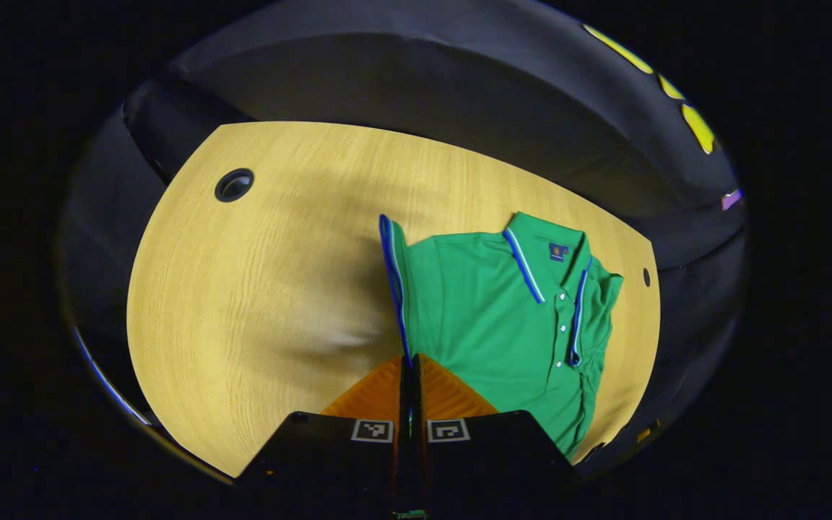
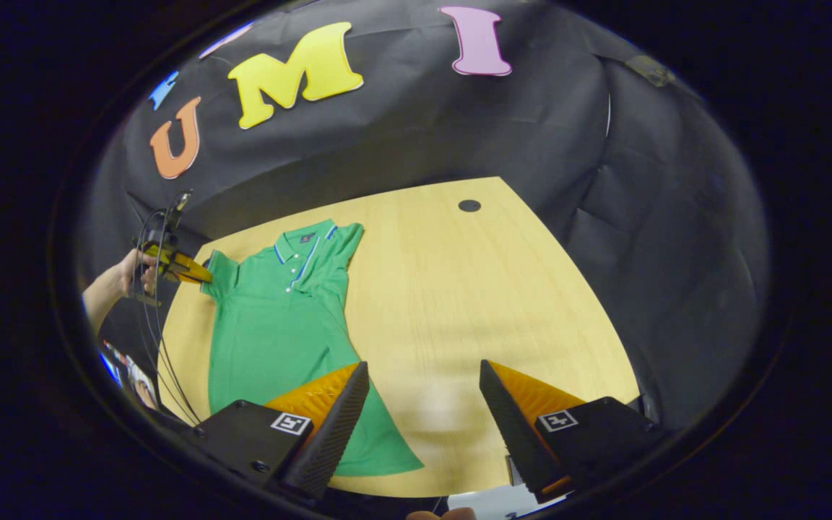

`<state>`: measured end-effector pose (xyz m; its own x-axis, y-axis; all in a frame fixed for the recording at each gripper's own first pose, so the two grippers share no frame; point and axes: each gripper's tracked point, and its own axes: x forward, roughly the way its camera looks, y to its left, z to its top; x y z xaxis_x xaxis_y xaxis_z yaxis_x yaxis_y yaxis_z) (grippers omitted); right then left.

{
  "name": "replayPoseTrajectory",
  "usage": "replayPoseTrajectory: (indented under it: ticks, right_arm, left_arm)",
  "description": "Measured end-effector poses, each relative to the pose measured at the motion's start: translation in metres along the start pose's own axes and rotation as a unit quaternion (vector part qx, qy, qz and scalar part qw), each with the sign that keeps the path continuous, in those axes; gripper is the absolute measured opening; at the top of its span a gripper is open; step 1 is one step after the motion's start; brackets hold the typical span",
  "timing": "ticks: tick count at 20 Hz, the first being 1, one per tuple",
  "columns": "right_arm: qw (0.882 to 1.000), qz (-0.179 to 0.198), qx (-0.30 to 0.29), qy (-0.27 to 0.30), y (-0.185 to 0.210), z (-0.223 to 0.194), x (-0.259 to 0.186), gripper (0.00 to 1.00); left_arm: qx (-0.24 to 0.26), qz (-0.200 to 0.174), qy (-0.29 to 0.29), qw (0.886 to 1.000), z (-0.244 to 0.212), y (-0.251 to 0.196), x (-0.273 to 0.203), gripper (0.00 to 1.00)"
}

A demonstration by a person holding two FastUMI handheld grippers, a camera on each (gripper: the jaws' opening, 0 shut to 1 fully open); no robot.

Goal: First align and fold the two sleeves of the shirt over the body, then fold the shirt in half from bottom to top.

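With the green shirt (image 2: 282, 318) flat on the worktop (image 2: 459, 303), the left gripper (image 1: 410, 361) pinches the sleeve (image 1: 393, 282) hem and should carry it level across the body, while the right gripper (image 2: 423, 383) waits wide apart.

No readable text is found, tbh. A small dark tag (image 1: 559, 250) is sewn inside the shirt (image 1: 488, 318) collar, ahead of the left gripper (image 1: 410, 361), but its mark is too tiny. Square coded markers (image 1: 373, 430) are stuck behind the fingers.
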<state>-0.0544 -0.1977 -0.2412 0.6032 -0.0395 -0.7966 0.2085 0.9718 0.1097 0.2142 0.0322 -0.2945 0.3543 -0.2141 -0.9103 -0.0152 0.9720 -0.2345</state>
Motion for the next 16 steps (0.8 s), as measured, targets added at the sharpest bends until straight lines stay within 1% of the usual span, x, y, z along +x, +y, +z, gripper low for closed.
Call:
replayPoseTrajectory:
  ticks: [3, 7, 12, 14, 15, 16]
  right_arm:
    - [1.000, -0.005, 0.000, -0.010, -0.006, -0.005, -0.013, 0.98]
    - [1.000, -0.012, 0.010, -0.008, -0.014, -0.019, -0.024, 0.98]
    - [1.000, -0.025, 0.012, -0.006, -0.028, -0.032, -0.033, 0.98]
    - [1.000, -0.026, 0.012, -0.005, -0.031, -0.033, -0.033, 0.98]
    - [1.000, -0.026, 0.012, -0.005, -0.031, -0.032, -0.033, 0.98]
    - [1.000, -0.025, 0.011, -0.007, -0.029, -0.030, -0.032, 0.98]
  left_arm:
    - [0.023, -0.008, 0.006, 1.000, -0.002, -0.030, 0.008, 0.03]
    - [0.047, -0.015, 0.013, 0.999, -0.006, -0.066, 0.033, 0.03]
    - [0.053, -0.020, 0.026, 0.998, -0.014, -0.095, 0.063, 0.04]
    - [0.046, -0.033, 0.023, 0.998, -0.016, -0.107, 0.066, 0.05]
    - [0.043, -0.035, 0.019, 0.998, -0.014, -0.109, 0.067, 0.11]
    - [0.040, -0.038, 0.018, 0.998, -0.016, -0.111, 0.064, 0.13]
